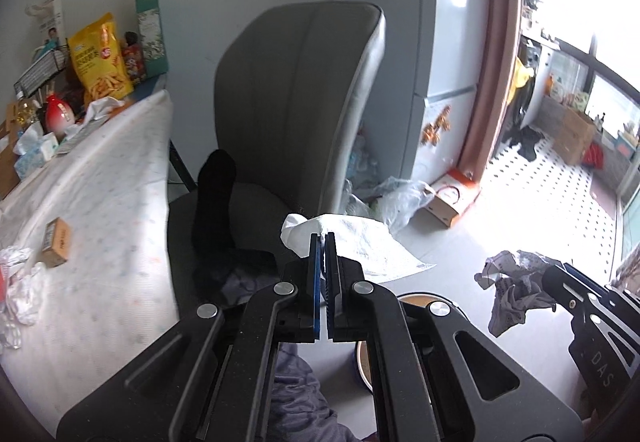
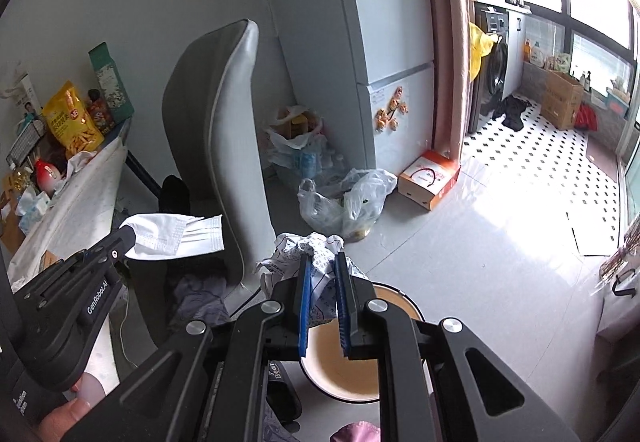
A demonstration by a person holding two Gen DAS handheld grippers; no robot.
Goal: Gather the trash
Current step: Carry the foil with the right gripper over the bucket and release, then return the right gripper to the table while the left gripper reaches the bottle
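The left gripper (image 1: 324,242) is clenching its blue-padded fingers (image 1: 317,262) tight on the near edge of a white face mask (image 1: 360,238), which is fanning out flat beyond the tips toward two o'clock. The right gripper (image 2: 323,262) is grasping a crumpled printed paper (image 2: 308,246) between its fingers (image 2: 305,282), the wad bulging above and to the left of the pads. Both pieces of trash are hanging in the air, not resting on anything. Directly beneath the paper, at six o'clock in the right wrist view, a round bin (image 2: 340,366) with a tan inside is standing open on the floor. Both items are looking very light and soft; the mask is limp and would likely flutter, so pinching its folded edge suits it, while the paper wad is springy and is best squeezed through its thickest part. Further out, a grey chair (image 2: 212,130) is standing at ten o'clock, a counter (image 1: 100,202) with a pale cloth is lying beyond it with a small cardboard box (image 1: 58,242) and more crumpled tissue (image 1: 16,282), and a clear plastic bag (image 2: 344,198) is slumping on the floor at twelve o'clock.
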